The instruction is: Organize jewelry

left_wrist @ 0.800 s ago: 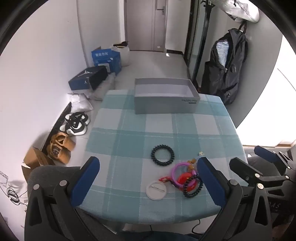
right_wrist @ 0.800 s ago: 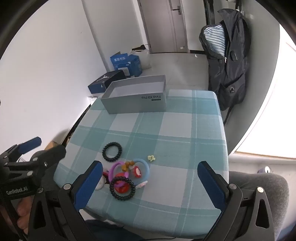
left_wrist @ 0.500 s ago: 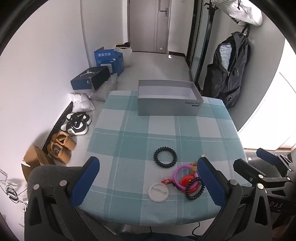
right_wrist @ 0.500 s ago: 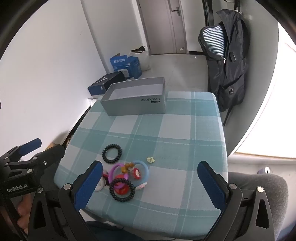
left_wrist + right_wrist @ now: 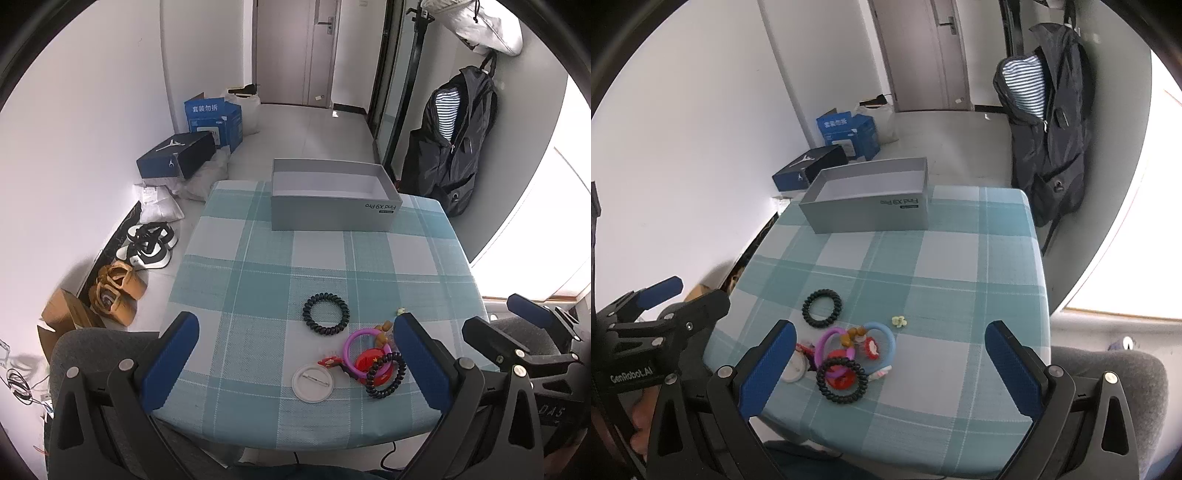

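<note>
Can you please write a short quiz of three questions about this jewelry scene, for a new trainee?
1. True or false: the grey box already holds some jewelry.
2. Which item lies alone, apart from the pile? A) purple ring B) black spiral hair tie C) red badge
3. Fill in: the jaws of the left gripper and the right gripper are both ____ and hold nothing.

Key
1. False: what shows of its inside is bare.
2. B: it lies by itself on the checked tablecloth, nearer the box than the pile.
3. open
</note>
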Tool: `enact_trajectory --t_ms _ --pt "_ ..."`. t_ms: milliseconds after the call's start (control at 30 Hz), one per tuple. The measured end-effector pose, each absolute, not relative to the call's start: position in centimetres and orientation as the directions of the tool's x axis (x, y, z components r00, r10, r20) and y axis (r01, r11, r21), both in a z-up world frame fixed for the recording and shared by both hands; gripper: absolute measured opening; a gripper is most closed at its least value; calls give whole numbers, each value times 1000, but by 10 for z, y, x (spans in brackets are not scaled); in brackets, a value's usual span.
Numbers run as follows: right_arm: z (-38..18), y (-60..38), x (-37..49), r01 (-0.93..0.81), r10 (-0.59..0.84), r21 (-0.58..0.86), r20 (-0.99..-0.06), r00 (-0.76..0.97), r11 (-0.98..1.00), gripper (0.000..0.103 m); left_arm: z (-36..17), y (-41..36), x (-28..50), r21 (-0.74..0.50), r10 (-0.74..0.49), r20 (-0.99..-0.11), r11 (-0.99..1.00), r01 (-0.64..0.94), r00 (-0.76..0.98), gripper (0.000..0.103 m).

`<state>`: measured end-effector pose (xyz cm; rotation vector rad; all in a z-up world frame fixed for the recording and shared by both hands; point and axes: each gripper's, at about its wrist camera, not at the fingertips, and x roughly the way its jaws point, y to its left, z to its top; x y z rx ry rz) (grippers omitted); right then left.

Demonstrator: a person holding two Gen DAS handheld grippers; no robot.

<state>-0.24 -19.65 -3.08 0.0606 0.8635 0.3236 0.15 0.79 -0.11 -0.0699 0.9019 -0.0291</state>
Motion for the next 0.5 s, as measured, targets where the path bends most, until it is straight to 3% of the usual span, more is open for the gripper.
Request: enact_trajectory --t_ms 500 --pt "-28 -199 -1 -250 314 199 -732 605 947 102 -1 8 2 -87 -73 -780 996 9 621 102"
